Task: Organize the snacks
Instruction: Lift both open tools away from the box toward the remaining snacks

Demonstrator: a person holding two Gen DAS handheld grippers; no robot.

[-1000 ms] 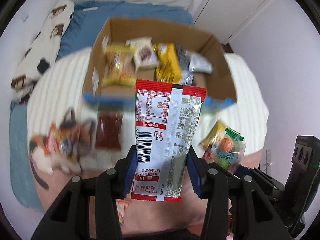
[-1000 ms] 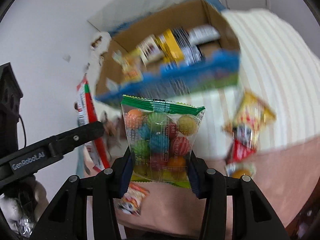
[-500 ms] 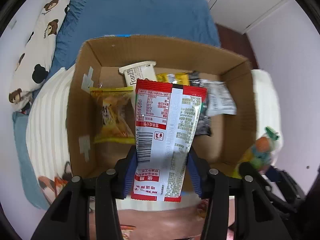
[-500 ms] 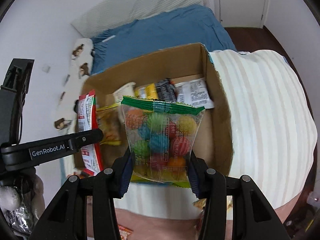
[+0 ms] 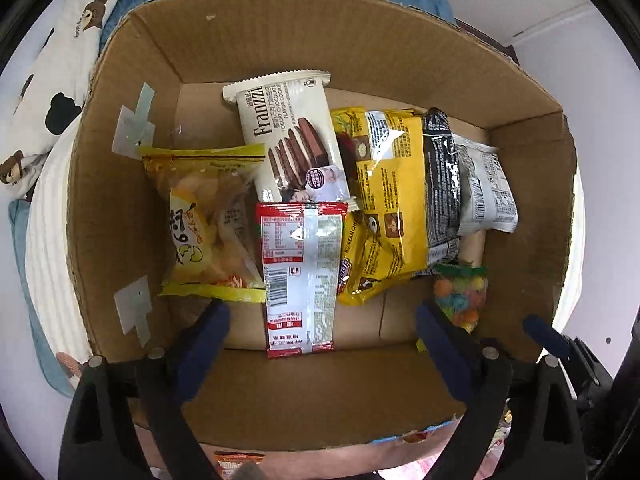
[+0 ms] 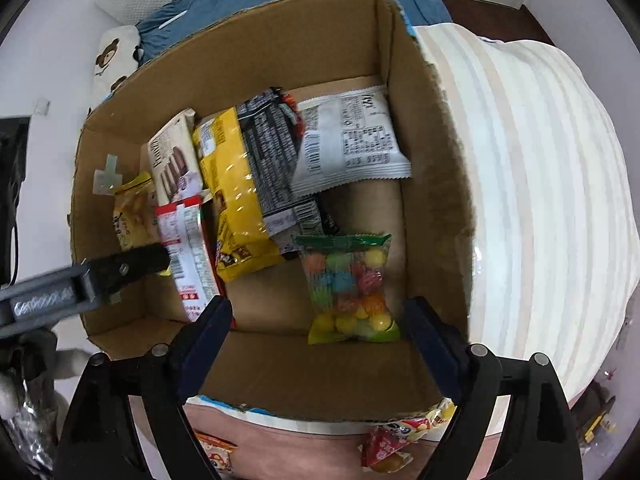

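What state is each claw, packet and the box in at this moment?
Left claw: open, jaws just opened, nothing gripped.
Right claw: open, jaws just opened, nothing gripped.
Red-and-white packet: released, lying in the box.
Bag of coloured candy balls: released, lying in the box.
Cardboard box: open-topped, partly filled with snacks.
Franzzi cookie pack: sealed, lying flat.

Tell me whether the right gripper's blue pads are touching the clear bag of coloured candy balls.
Apart. The right wrist view shows the right gripper open, with box floor visible between each pad and the candy bag.
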